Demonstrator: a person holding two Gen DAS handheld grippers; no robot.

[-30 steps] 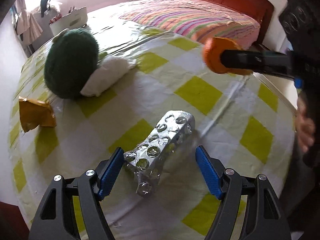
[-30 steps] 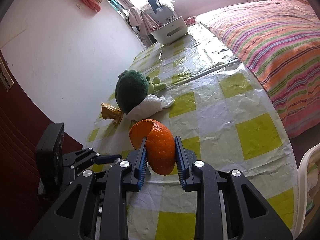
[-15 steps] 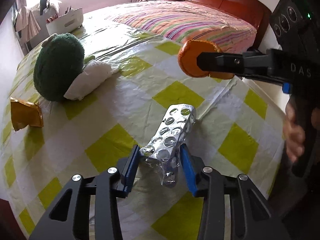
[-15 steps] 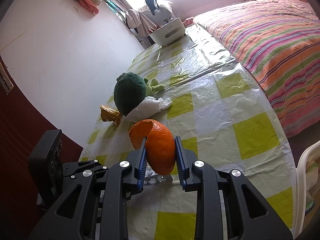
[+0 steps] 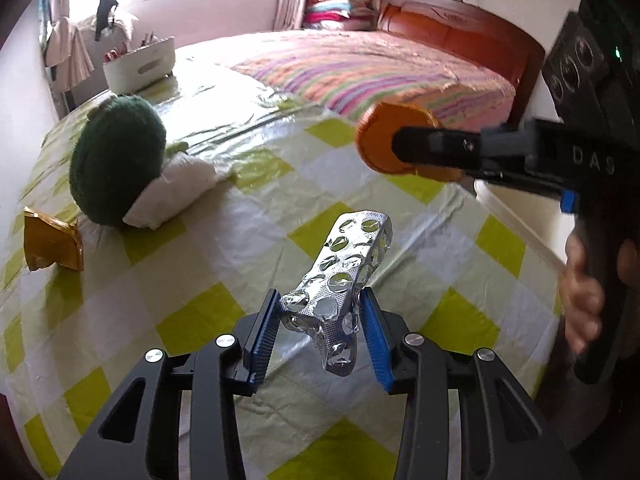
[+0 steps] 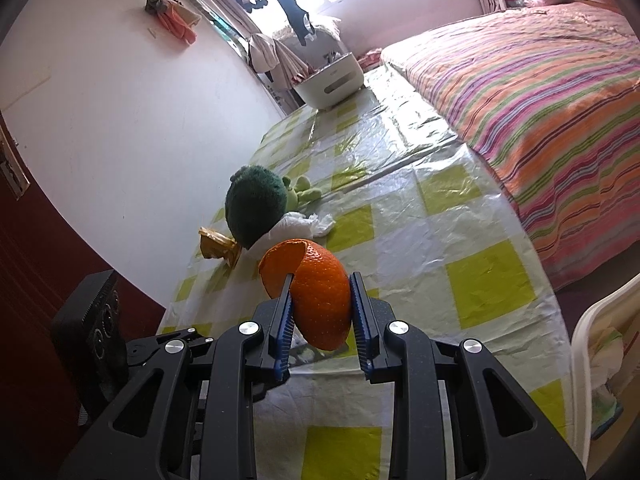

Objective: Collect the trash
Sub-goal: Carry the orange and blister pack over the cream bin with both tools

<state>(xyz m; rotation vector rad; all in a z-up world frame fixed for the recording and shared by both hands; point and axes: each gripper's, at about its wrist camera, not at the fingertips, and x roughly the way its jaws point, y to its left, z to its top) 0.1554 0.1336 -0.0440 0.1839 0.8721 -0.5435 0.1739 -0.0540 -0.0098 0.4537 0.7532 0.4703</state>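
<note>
My left gripper [image 5: 319, 312] is shut on a crumpled silver blister pack [image 5: 344, 276] and holds it above the checked tablecloth [image 5: 224, 240]. My right gripper [image 6: 321, 300] is shut on a piece of orange peel [image 6: 316, 288], held above the table; the peel also shows in the left wrist view [image 5: 384, 140]. A crumpled white tissue [image 5: 176, 192] lies against a dark green plush toy [image 5: 116, 160]. A yellow-brown wrapper [image 5: 52, 244] lies at the table's left edge. The tissue [image 6: 308, 224] and the wrapper [image 6: 218, 246] also show in the right wrist view.
A white basket [image 6: 332, 80] stands at the far end of the table. A bed with a striped cover [image 6: 540, 92] runs along the right side. A white bin's rim [image 6: 592, 344] holding trash sits at the table's near right. A wall [image 6: 120, 120] borders the left.
My left gripper closed on the blister pack and lifted it off the table. My right gripper kept holding the orange peel and shifted only slightly.
</note>
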